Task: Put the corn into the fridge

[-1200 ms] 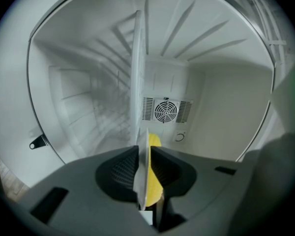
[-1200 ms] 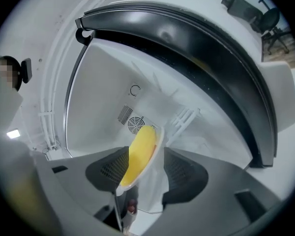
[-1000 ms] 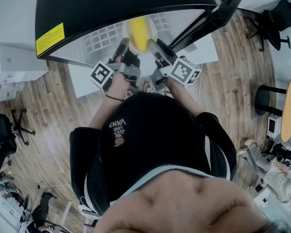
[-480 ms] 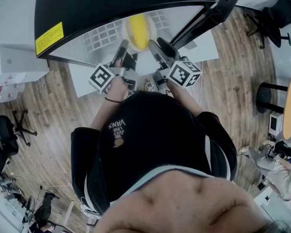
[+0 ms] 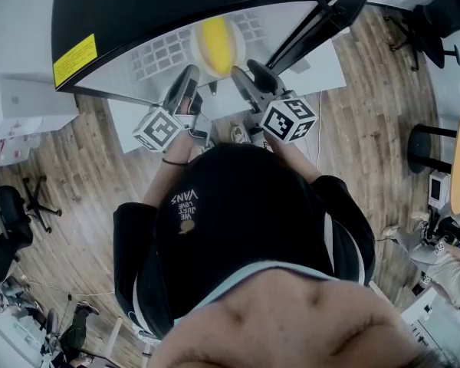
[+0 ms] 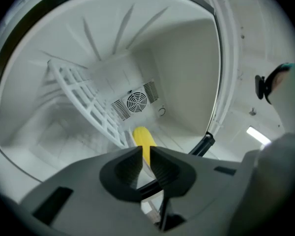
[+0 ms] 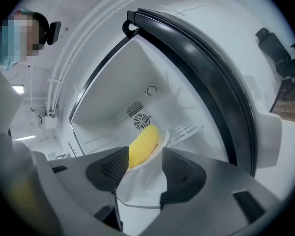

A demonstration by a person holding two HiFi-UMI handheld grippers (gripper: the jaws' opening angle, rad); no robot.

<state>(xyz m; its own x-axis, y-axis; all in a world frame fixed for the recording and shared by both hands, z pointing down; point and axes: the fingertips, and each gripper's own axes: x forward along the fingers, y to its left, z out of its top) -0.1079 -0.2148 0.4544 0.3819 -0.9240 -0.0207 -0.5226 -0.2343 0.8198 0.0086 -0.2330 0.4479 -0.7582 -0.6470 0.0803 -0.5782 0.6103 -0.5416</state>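
Yellow corn [image 5: 217, 44] lay on a white plate [image 7: 163, 137] inside the open fridge [image 6: 187, 58], on its floor, near the round fan vent [image 6: 136, 101] in the back wall. A white wire shelf [image 6: 88, 107] stood just beside the plate. You held your left gripper [image 6: 145, 154] at the fridge mouth with its jaws drawn almost together, only a slit between them and nothing pinched there; the corn showed beyond the slit. Your right gripper [image 7: 145, 159] was released, its jaws well apart and empty, and the corn and plate showed through the gap, farther in. From above, both grippers pointed into the fridge, one on each side of the corn, apart from it.
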